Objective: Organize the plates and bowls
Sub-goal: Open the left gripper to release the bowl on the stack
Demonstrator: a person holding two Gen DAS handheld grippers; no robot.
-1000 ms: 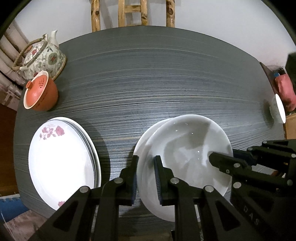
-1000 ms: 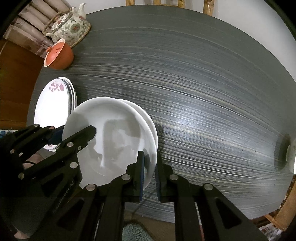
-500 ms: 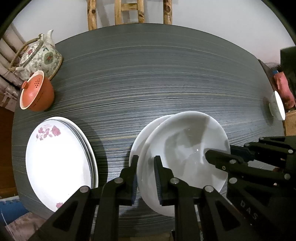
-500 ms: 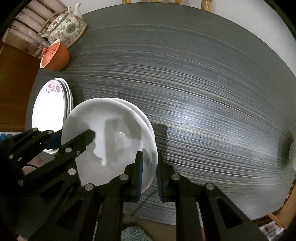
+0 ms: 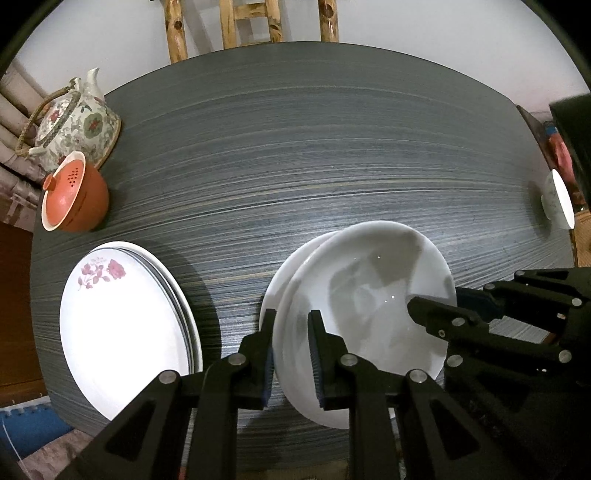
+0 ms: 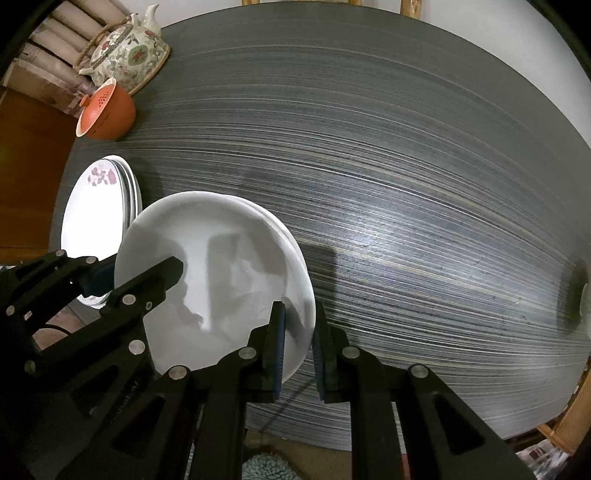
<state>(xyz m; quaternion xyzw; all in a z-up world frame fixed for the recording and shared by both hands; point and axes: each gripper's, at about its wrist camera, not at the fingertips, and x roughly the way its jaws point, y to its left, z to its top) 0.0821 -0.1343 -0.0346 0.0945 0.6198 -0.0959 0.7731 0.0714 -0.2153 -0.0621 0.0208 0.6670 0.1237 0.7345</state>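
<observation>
A stack of plain white bowls [image 5: 369,314] is held above the dark table's near edge; it also shows in the right wrist view [image 6: 218,280]. My left gripper [image 5: 291,354] is shut on the stack's left rim. My right gripper [image 6: 298,343] is shut on its right rim. Each gripper shows in the other's view, the right gripper [image 5: 436,314] and the left gripper [image 6: 140,273]. A stack of rose-printed plates [image 5: 122,325] lies at the table's left; it also shows in the right wrist view [image 6: 98,206]. A small white bowl [image 5: 557,199] sits at the far right edge.
A floral teapot [image 5: 70,125] and an orange lidded cup [image 5: 72,197] stand at the table's [image 5: 314,147] back left. A wooden chair [image 5: 251,26] stands behind the table. The near table edge runs just under the held bowls.
Both grippers have lifted the white bowl stack slightly and carried it toward me and to the left; the view of the table has widened.
</observation>
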